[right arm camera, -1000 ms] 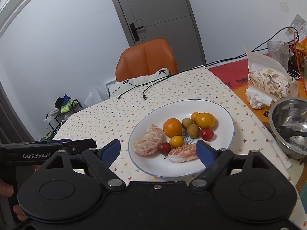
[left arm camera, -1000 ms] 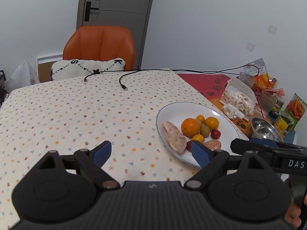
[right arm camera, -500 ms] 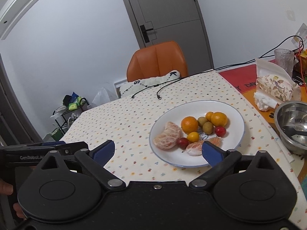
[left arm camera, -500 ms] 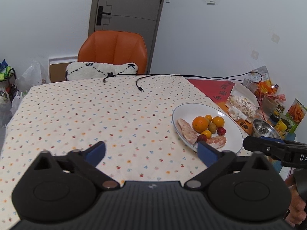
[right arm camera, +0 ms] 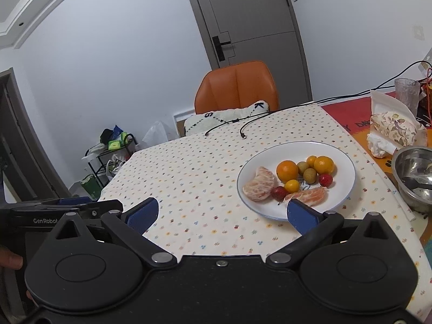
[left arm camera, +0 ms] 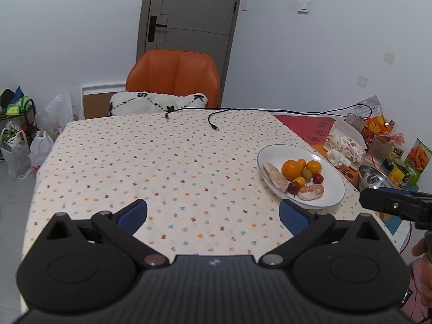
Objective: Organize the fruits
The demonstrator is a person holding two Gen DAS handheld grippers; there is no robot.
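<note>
white round plate of fruit [right arm camera: 343,189]: ahead of our right gripper [right arm camera: 220,214], nearer it.
left gripper [left arm camera: 213,214] farther; both released, empty.

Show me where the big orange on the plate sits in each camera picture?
Left wrist view: the orange sits right of centre, on the plate, beside the pale peeled piece.
Right wrist view: the orange sits right of centre, in the plate's middle.
Shared landmark: the orange chair behind the table.
</note>
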